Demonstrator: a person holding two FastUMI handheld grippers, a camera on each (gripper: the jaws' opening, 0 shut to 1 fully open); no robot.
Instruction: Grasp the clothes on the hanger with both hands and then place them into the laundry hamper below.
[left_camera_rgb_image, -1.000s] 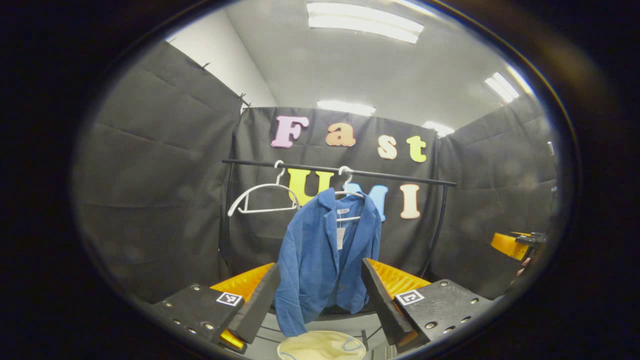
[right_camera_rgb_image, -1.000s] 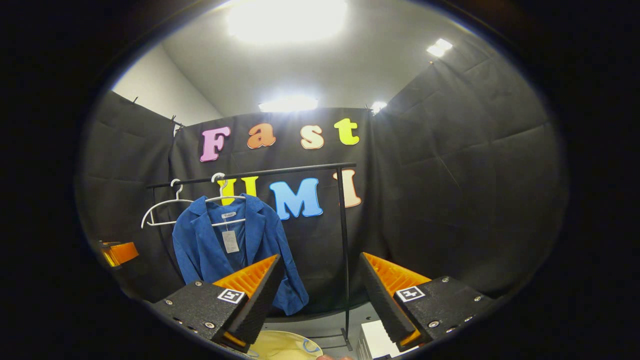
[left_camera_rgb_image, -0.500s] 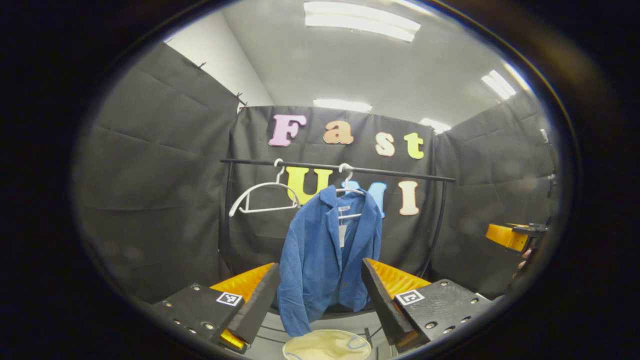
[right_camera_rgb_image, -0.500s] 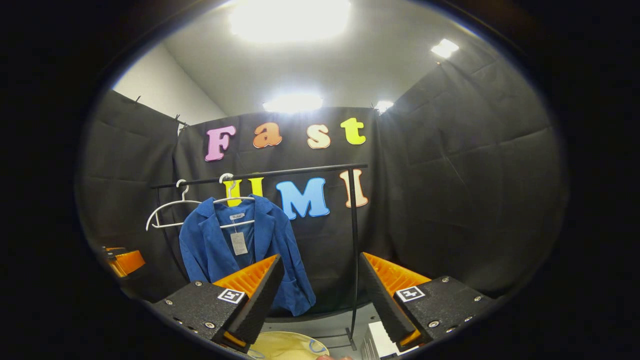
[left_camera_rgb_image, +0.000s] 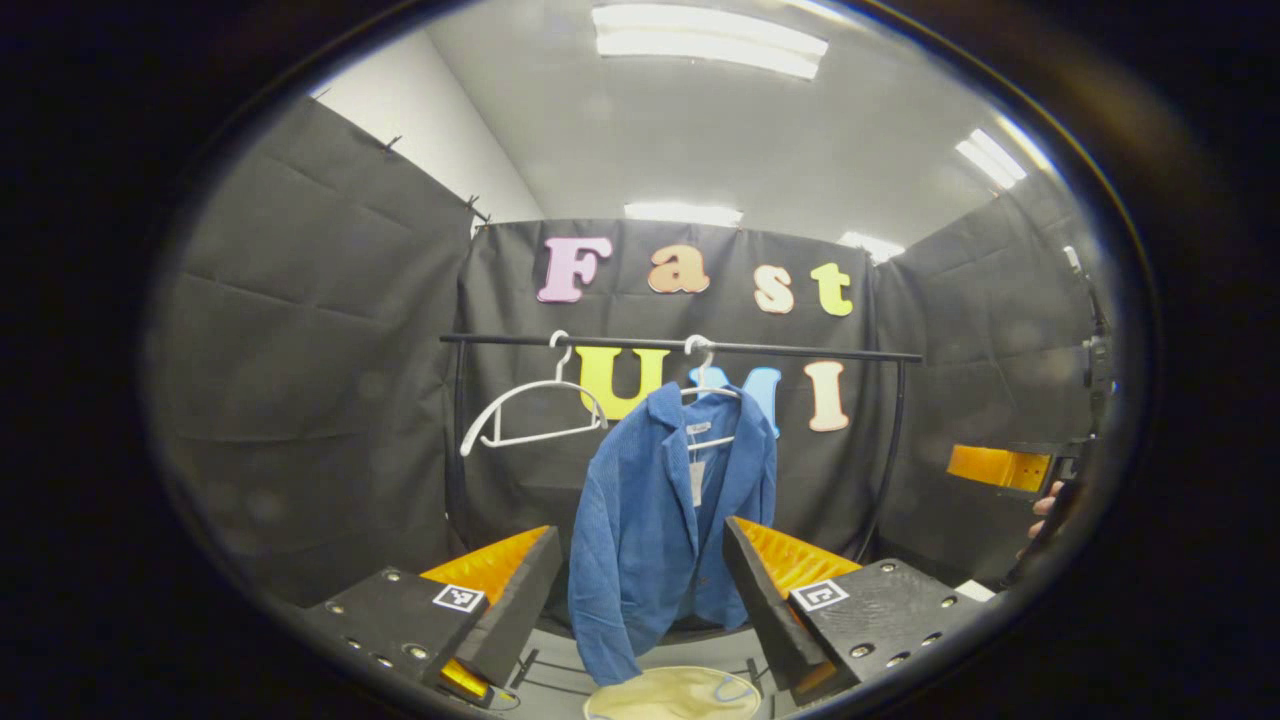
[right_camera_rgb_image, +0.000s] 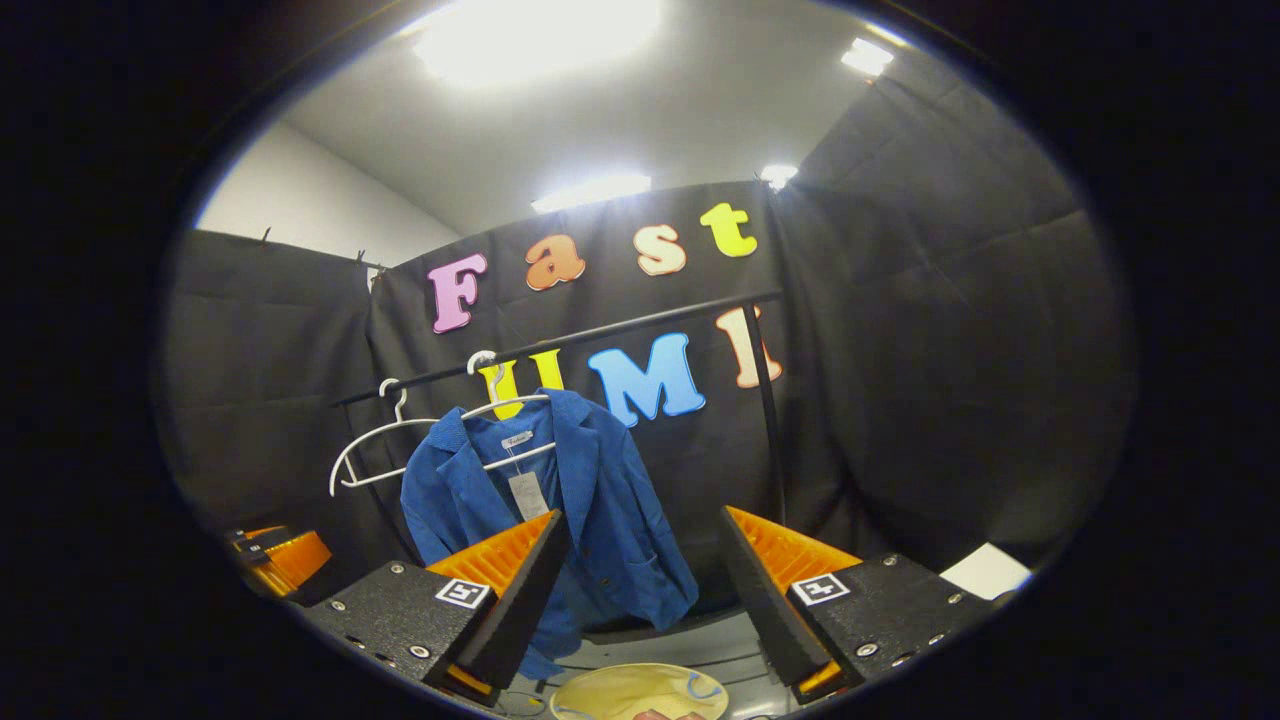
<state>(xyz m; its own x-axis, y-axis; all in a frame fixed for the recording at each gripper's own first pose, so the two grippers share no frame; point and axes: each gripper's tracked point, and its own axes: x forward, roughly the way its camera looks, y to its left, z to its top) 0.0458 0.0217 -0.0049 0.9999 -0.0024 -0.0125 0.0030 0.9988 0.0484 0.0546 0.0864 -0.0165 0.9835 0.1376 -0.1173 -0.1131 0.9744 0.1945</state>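
— Jacket (left_camera_rgb_image: 672, 520) status?
— Blue, on a white hanger (left_camera_rgb_image: 706, 392) on the black rail (left_camera_rgb_image: 680, 346), front open, a tag at the collar. A second hanger (left_camera_rgb_image: 530, 405), bare, hangs beside it on the same rail.
— Hamper (left_camera_rgb_image: 672, 692)?
— Cream, round rim, directly below the jacket hem.
— Left gripper (left_camera_rgb_image: 638, 585)?
— Fingers spread wide, holding nothing, well short of the jacket, which appears between them in the left gripper view.
— Right gripper (right_camera_rgb_image: 640, 585)?
— Likewise wide apart and empty. In the right gripper view the jacket (right_camera_rgb_image: 560, 500) hangs behind its one finger, clear of it; the hamper (right_camera_rgb_image: 640, 692) sits below.
— Contact?
— None seen.
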